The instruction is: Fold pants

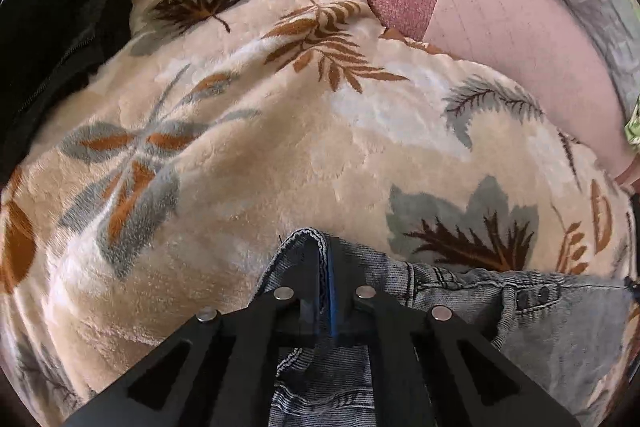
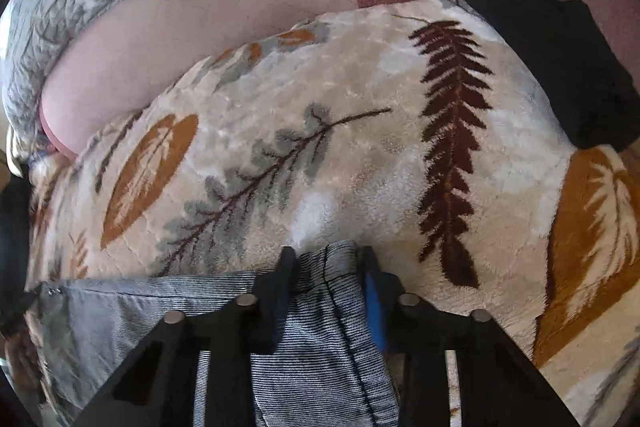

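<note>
Two grippers are gripping the same pair of jeans, and you are holding one in each hand above a leaf-patterned blanket. Your left gripper is pinching a folded denim edge, its jaws pressed nearly together on the cloth just beside the waistband. Your right gripper is clamping a thicker bunch of the jeans, so its jaws are standing a little apart with the fabric filling the gap between them. In the left wrist view the waistband, with its belt loop and rivets, is running off to the right of the jaws; in the right wrist view a flat band of denim is stretching away to the left. Judging from this, the cloth is spanning between your two hands, with its long axis crossing from side to side in front of you and the rest hanging below the fingers, out of sight. Neither hand is nearer than the other: each is already on its own end. Whatever fold is coming is likely depending on keeping that span taut and level over the blanket. A dark garment is lying at the far edge, well apart from the jeans.
</note>
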Motion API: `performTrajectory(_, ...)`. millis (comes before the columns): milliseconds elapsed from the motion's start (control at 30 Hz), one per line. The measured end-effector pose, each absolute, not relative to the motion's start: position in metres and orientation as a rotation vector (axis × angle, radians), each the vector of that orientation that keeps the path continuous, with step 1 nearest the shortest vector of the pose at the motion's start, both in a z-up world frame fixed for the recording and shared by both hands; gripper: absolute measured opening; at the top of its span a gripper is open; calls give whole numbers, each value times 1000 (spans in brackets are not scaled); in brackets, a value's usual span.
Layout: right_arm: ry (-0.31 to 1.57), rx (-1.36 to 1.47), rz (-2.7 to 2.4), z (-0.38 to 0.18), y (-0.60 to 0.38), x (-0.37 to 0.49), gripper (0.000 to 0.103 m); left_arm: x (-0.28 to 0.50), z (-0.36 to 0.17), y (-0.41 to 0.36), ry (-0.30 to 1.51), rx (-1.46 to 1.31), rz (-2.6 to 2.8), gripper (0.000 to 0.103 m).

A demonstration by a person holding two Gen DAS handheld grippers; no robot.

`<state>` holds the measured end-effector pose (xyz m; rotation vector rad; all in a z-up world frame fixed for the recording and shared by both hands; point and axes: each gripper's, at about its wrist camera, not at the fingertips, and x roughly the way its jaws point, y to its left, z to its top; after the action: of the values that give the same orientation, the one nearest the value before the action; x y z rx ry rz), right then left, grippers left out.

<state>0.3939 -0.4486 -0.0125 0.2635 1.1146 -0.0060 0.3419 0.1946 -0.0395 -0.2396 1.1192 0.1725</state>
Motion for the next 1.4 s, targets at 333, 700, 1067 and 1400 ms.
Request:
performTrajectory(333,843,352,70,89,-466,290,18,233,73,209,824,-315,101,2)
performTrajectory(700,859,436,176,47,-486,65,23,29,57,243,824,-307,-12,5)
performTrajectory(1067,921,498,78,39,-498,20,71,10,62,254,870,-208,203,54)
performTrajectory(1400,1092,563,30,-9,-489,132,23,57,-13,145,1069,97,106,66)
